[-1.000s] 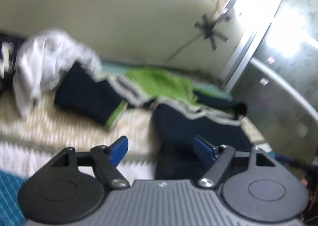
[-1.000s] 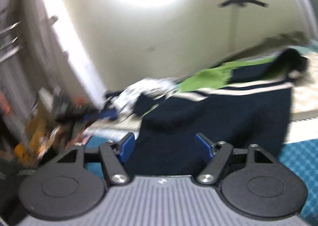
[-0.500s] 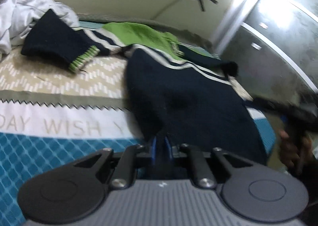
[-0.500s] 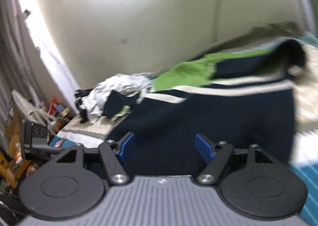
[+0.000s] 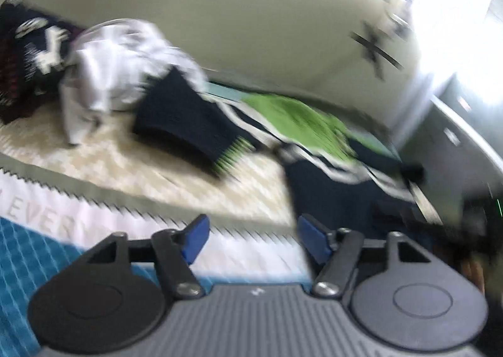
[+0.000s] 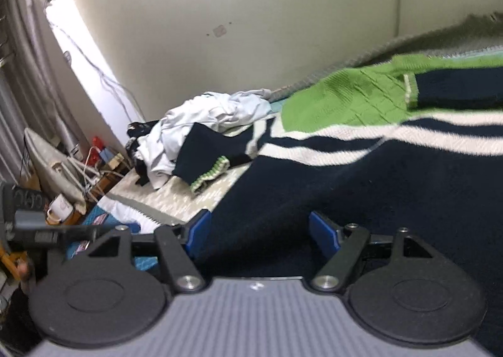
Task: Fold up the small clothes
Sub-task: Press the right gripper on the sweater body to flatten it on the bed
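The dark blue sweater (image 6: 361,187) (with white stripes and a green top) lies spread on the bed (image 5: 163,168). The left gripper (image 5: 251,239) jaws are opening, with nothing between them. The right gripper (image 6: 257,236) jaws stand apart over the sweater.

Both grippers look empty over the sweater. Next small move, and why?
Probably bring the left gripper to the sleeve flung out toward the white garment and pinch its green-striped cuff to fold it onto the navy sweater. The left jaws are opening with nothing between them, the right gripper is open over the body, and the sleeve is unfolded.
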`<state>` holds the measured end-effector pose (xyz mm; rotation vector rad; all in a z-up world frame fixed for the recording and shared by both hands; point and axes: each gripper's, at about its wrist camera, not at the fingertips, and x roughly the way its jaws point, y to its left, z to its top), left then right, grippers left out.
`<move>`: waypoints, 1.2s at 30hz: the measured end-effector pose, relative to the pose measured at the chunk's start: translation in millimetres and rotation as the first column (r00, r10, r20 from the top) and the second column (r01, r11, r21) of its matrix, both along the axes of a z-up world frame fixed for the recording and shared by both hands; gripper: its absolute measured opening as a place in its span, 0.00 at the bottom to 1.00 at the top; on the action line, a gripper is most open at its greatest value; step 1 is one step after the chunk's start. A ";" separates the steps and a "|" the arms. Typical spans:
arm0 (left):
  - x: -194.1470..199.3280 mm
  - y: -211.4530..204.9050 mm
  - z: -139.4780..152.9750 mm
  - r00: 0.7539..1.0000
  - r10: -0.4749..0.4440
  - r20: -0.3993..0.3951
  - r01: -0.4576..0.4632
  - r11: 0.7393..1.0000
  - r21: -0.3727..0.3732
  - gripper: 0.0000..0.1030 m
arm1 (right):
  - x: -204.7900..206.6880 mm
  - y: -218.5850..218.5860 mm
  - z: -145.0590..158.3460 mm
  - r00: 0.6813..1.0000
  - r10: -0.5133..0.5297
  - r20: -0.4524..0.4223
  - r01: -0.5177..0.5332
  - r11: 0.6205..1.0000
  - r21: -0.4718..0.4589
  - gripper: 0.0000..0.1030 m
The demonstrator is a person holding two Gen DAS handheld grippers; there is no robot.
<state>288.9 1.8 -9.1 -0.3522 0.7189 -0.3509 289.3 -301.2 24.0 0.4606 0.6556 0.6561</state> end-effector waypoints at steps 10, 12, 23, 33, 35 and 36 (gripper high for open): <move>79.2 31.9 -22.0 0.979 0.155 -0.132 -0.181 0.961 -0.209 0.79 | -0.2 -22.7 -10.9 0.999 -0.043 -0.033 0.048 0.985 0.167 0.70; 83.5 27.5 -22.9 0.978 0.157 -0.137 -0.185 0.956 -0.227 0.74 | 0.2 -21.7 -10.6 0.999 -0.039 -0.029 0.043 0.985 0.165 0.71; 75.6 19.7 -36.5 0.992 0.119 -0.042 -0.125 0.964 -0.234 0.65 | 1.0 -22.8 -11.0 0.999 -0.039 -0.031 0.044 0.984 0.172 0.72; 44.6 -7.1 -24.9 0.997 0.078 0.003 -0.078 0.991 -0.106 0.89 | 0.3 -28.4 -12.5 0.998 -0.051 -0.034 0.057 0.978 0.201 0.73; 33.5 -7.8 -22.7 0.999 0.052 -0.007 -0.053 0.990 -0.132 0.90 | -0.9 -27.0 -11.5 0.998 -0.054 -0.032 0.059 0.980 0.190 0.73; 26.7 -7.9 -20.7 0.999 0.037 -0.007 -0.038 0.989 -0.146 0.90 | -1.3 -27.1 -10.9 0.998 -0.056 -0.031 0.061 0.981 0.186 0.73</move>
